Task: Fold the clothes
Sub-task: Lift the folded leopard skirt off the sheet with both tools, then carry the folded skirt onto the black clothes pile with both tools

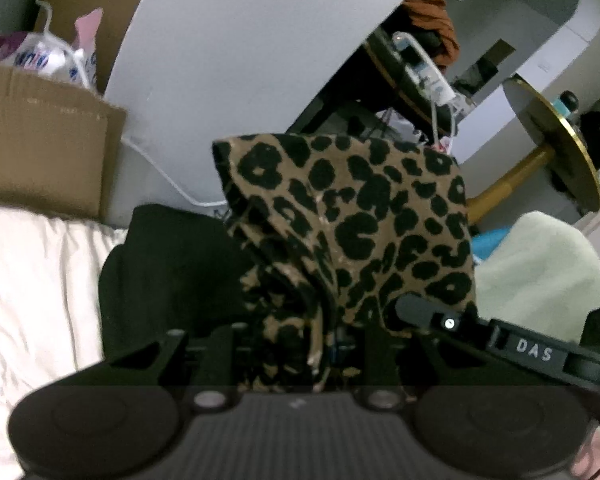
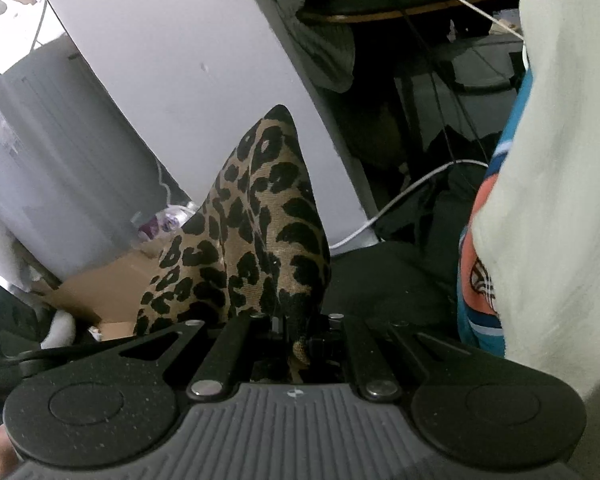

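A: Left gripper (image 1: 300, 344)?
B: Clamped on leopard-print cloth (image 1: 352, 216). Fabric bunched between the narrow jaws, rising up and fanning out above them, lifted clear of the bedding.

A: Right gripper (image 2: 300, 336)?
B: Same cloth (image 2: 256, 240), pinched tight at a fold. Peak of fabric standing up from the jaws to a point. Also visible from the left wrist view, entering at lower right with "DAS" lettering on it, touching the cloth's lower right edge.

A: Under the cloth?
B: Dark garment (image 1: 164, 264) directly below, lying on a white quilt (image 1: 32, 288). Pale green fabric (image 1: 540, 264) to the right, with a blue and orange piece (image 2: 480, 264) against it in the right wrist view.

A: Containers?
B: Cardboard box (image 1: 48, 144) at left, past the quilt's edge. Plastic bags (image 1: 48, 56) with printed packaging poking out of the top. Exact contents unreadable. Box flap (image 2: 112, 292) also seen behind the cloth in the right wrist view.

A: Further out?
B: White panel (image 1: 228, 60) behind the cloth, white cable (image 2: 400, 196) trailing beside it. Round table with gold rim (image 1: 572, 148) far right. Orange clothing (image 1: 436, 16) heaped near the top.
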`<state>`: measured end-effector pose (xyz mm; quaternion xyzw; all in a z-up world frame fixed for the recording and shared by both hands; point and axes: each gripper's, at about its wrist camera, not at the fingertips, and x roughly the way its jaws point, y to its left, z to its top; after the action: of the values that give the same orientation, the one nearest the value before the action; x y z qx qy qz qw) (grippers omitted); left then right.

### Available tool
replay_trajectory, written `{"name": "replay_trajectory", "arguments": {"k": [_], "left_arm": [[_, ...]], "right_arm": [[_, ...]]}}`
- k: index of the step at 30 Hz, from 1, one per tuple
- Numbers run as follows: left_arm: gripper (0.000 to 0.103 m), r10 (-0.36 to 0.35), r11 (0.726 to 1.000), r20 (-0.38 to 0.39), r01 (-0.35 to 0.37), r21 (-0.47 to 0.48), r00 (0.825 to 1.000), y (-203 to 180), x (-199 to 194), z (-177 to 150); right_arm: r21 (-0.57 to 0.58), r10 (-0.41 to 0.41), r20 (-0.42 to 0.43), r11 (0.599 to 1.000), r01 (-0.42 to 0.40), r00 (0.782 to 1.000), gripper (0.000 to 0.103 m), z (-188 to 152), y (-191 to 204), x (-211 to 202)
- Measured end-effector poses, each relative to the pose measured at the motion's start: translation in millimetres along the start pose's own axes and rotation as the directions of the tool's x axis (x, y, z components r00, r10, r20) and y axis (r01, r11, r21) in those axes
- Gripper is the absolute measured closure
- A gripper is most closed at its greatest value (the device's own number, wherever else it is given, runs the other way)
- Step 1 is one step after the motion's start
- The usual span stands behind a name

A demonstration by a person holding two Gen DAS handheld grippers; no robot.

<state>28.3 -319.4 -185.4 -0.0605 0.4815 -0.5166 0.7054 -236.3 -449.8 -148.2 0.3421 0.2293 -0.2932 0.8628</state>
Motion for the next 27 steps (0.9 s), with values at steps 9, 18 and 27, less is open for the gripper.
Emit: {"name": "replay_trajectory", "arguments": {"k": [9, 18, 27], "left_arm": [[0.077, 0.001, 0.996, -0.068, -0.007, -0.085, 0.998, 42.9, 47.4, -7.0], [0.077, 0.005, 0.984, -0.116, -0.025, -0.177, 0.993, 91.1, 79.0, 5.2], [0.077, 0.022, 0.967, -0.147, -0.058, -0.248, 0.989, 123.6, 110.2, 24.6]], "right_arm": [[-0.049, -0.054, -0.072, 0.998, 0.05, 0.996, 0.098, -18.1, -16.8, 51.3], [-0.057, -0.053, -0.153, 0.997, 0.044, 0.987, 0.098, -16.6, -21.0, 110.8], [-0.097, -0.077, -0.208, 0.994, 0.058, 0.975, 0.097, -6.6, -26.0, 169.7]]}}
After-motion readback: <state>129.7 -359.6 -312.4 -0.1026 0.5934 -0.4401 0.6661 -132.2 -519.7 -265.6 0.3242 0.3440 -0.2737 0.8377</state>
